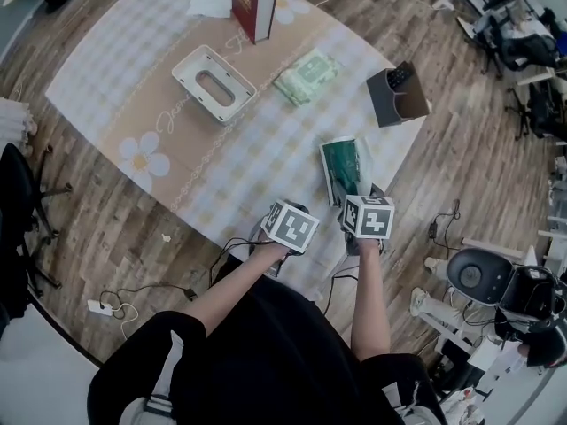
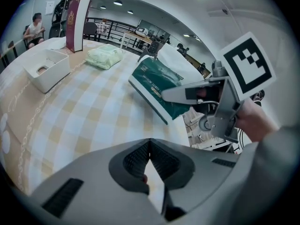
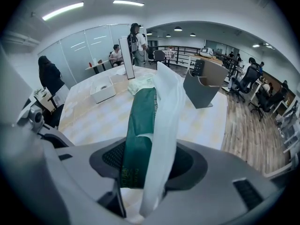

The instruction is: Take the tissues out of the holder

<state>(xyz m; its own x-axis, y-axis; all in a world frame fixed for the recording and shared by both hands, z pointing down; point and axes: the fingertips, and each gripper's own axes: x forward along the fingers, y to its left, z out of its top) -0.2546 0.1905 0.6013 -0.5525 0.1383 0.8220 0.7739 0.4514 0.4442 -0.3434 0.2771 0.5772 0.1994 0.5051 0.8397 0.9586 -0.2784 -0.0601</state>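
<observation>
Plainly, the white holder [image 1: 190,65] lay well off to the left on the checked table [image 1: 266,153], oval slot facing up. Whether anything remained inside could not be told. A pale green packet [image 1: 306,76] sat near it on its right. Nearer the person, the left gripper [image 2: 150,144] was clenched tip to tip on nothing, probably idle because one claw was enough for so light a load. Just beside it, the right gripper [image 3: 147,156] was clamped on one end of the green tissue pack [image 1: 345,168]. The pack was tilted up above the table's near edge, well apart from the holder, and a white sheet [image 3: 165,125] hung along it. Gripping the end likely suited drawing it out lengthwise. Farther right stood a grey box [image 1: 397,97].
</observation>
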